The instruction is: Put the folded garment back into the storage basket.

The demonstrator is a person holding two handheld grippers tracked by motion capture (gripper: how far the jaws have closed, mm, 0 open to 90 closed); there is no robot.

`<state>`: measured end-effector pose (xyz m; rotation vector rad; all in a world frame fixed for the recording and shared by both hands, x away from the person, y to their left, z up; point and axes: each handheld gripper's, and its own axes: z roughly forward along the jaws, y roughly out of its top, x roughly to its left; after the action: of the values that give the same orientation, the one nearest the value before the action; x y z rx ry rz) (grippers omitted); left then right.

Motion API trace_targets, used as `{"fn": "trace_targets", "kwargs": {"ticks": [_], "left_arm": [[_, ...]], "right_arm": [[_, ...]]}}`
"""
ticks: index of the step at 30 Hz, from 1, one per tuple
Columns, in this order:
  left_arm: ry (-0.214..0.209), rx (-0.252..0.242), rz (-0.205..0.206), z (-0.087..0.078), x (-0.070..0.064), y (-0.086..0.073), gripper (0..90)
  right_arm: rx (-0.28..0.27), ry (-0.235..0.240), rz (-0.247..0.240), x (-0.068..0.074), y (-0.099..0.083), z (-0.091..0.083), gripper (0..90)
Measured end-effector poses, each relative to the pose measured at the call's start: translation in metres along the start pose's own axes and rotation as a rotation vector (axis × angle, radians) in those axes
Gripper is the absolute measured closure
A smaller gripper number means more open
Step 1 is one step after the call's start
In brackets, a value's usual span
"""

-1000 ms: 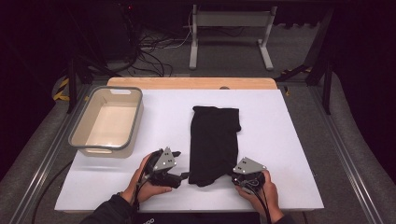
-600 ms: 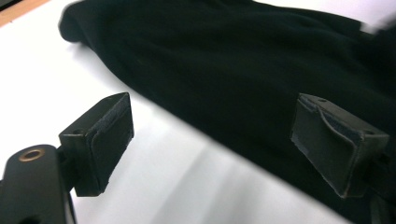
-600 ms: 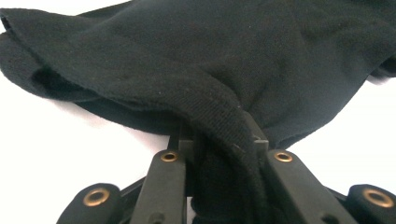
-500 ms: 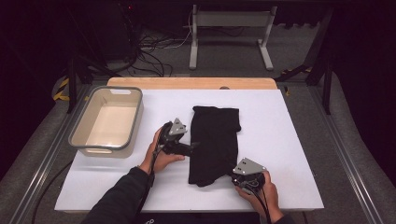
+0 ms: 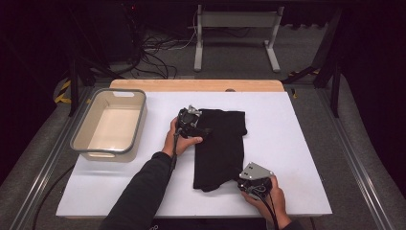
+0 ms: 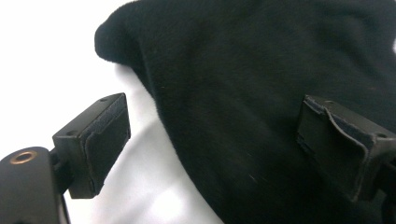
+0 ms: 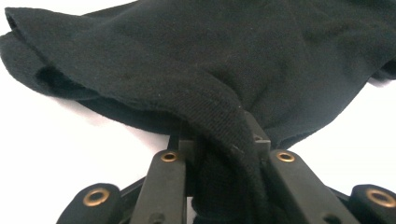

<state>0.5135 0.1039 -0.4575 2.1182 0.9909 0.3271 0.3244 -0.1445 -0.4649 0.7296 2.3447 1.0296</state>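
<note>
Since half a second ago the left claw (image 5: 203, 130) has travelled farther up the surface (image 5: 297, 143), from beside the cloth's (image 5: 221, 143) left edge at mid-length to its far left corner, at about 11 o'clock of the cloth. A second ago it sat near the cloth's near left corner, level with the right claw (image 5: 248, 182). The right claw has stayed put at the cloth's near right corner, about 5 o'clock.

In the left gripper view the left claw (image 6: 212, 140) stands released, its jaws wide apart; one pad lies over the black cloth (image 6: 261, 93), the other over bare white surface (image 6: 42, 70), with the cloth's edge running between them (nothing pinched there).

In the right gripper view the right claw (image 7: 219, 154) is clenched on a fold of the cloth (image 7: 196, 74), which bunches up and drapes over the jaws.

The cloth lies flat at the middle of the surface, long axis from 12 to 6 o'clock. A grey tub (image 5: 109, 124) stands at the cloth's 9 o'clock, well apart from it and near the surface's left edge. The left forearm's dark sleeve (image 5: 139, 191) crosses the near left part of the surface, covering it there. Beyond the far edge, at 12 o'clock, cables (image 5: 153, 48) and a metal stand (image 5: 234, 33) sit on the floor.
</note>
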Motion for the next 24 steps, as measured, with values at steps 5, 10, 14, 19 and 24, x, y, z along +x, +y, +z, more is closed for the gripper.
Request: {"fn": "trace_targets", "kwargs": {"ticks": [5,10,14,19,24], "left_arm": [[-0.037,0.008,0.023,0.0032,-0.0056,0.0027,27.9],[-0.079,0.001,0.010,0.0018,-0.0057,0.0023,50.8],[-0.116,-0.005,0.018,0.0024,-0.0083,0.0021,72.9],[-0.116,-0.015,0.024,0.0017,-0.0082,0.0025,77.4],[-0.101,-0.030,0.048,-0.0010,-0.0107,0.0051,79.3]], "right_arm": [[0.000,0.006,-0.008,0.0001,0.0002,0.0001,75.1],[0.000,0.008,-0.011,0.0004,0.0002,0.0000,75.1],[-0.003,0.013,-0.014,0.0001,0.0003,-0.0002,75.2],[-0.007,0.020,-0.007,-0.0013,0.0004,-0.0002,75.3],[-0.021,0.033,0.014,-0.0043,0.0008,-0.0028,75.5]]}}
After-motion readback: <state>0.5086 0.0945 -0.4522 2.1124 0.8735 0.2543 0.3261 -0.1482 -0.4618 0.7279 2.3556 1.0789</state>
